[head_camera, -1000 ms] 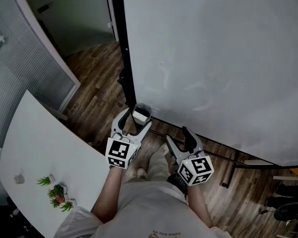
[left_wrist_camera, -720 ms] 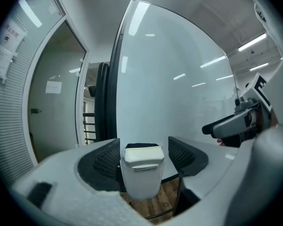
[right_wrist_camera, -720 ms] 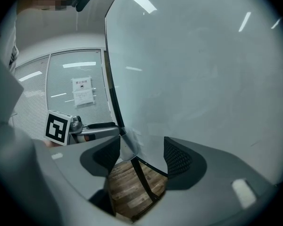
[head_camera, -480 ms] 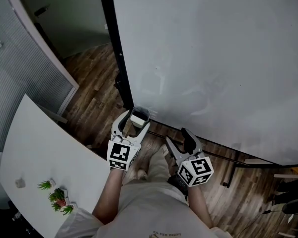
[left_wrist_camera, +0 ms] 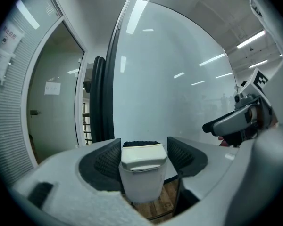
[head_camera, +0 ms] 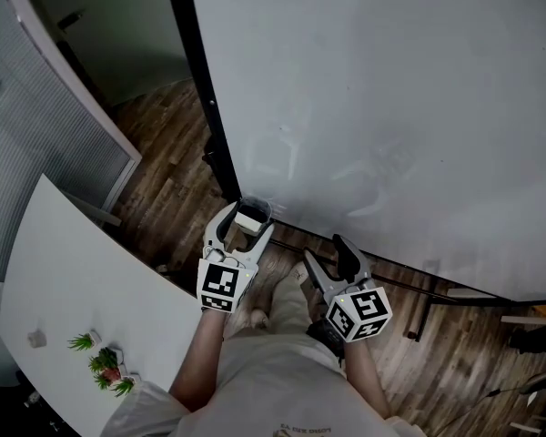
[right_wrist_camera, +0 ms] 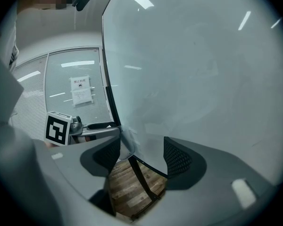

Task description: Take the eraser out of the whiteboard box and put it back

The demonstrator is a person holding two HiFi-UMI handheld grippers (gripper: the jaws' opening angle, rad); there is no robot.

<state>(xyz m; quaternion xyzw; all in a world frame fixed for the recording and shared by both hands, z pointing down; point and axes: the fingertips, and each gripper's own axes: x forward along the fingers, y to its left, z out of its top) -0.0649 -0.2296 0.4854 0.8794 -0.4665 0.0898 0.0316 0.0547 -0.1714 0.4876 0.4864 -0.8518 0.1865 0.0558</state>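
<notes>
Your left gripper (head_camera: 246, 217) has just been closing its jaws. Now they are partly closed, and the pads press on both sides of the white block eraser with black felt on its back (left_wrist_camera: 142, 155). The eraser sits in the small white plastic box (left_wrist_camera: 140, 185) at the bottom corner of the big white whiteboard (head_camera: 391, 107). Your right gripper (head_camera: 326, 253) is wide open and holds nothing. You have grabbed the eraser. Lifting it out and putting it back are not done yet.

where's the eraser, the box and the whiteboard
eraser (left_wrist_camera: 142, 155), left gripper view, its white top
box (left_wrist_camera: 140, 187), left gripper view, its front wall
whiteboard (head_camera: 391, 98), head view, bare board surface
</notes>
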